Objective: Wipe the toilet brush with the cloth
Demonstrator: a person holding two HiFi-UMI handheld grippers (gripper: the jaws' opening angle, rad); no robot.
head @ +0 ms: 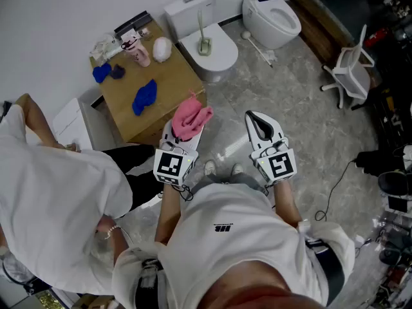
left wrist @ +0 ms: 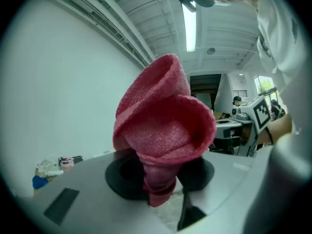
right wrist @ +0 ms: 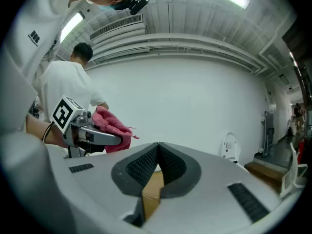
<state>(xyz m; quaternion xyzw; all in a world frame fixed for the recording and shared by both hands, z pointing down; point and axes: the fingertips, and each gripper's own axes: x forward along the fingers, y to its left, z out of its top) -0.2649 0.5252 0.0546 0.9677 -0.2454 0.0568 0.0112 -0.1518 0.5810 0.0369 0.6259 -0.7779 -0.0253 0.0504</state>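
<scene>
1. My left gripper [left wrist: 161, 175] is clamped on the crumpled pink woven cloth [left wrist: 163, 126].
2. My right gripper [right wrist: 157, 156] has its jaws pressed together, empty.
3. The pale-green upright toilet brush [head: 203, 36] stands on the white toilet lid [head: 222, 55], well apart from both.

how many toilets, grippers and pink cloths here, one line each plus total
toilets: 2
grippers: 2
pink cloth: 1
total: 5
</scene>
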